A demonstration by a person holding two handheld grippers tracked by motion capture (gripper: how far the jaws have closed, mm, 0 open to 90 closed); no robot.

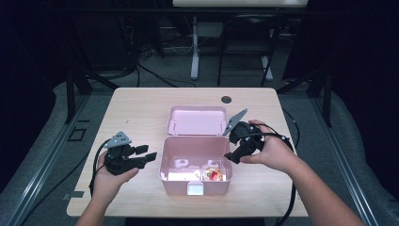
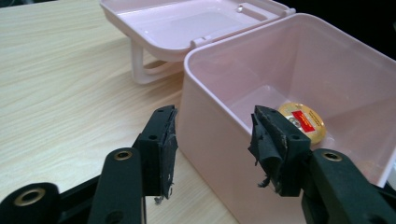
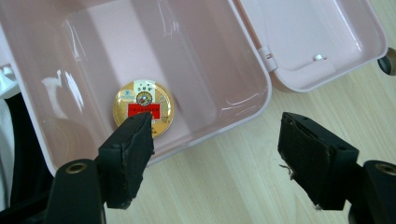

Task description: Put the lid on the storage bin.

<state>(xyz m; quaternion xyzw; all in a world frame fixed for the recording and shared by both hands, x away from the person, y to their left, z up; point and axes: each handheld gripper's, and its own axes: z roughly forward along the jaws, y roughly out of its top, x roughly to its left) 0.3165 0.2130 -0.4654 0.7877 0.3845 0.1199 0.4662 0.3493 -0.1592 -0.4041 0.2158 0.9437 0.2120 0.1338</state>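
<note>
The left gripper (image 1: 149,156) hovers just left of the open pink plastic box (image 1: 165,162) on the pale wooden counter (image 1: 136,106), jaws spread and empty. Inside, on the floor at the box's right end, lies a round gold tin with a red label (image 3: 143,108) — untouched. The box's hinged lid (image 1: 196,119) lies flat behind. The right gripper (image 1: 232,157) sits at the right rim, jaws released wide. Likely next — closing: lift the lid by its far edge, steadying the box wall.

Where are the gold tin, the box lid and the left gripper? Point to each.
gold tin (image 3: 144,108), right gripper view, its red label.
box lid (image 1: 196,120), high view, its inner face.
left gripper (image 2: 212,142), left gripper view, between fingertips.
</note>
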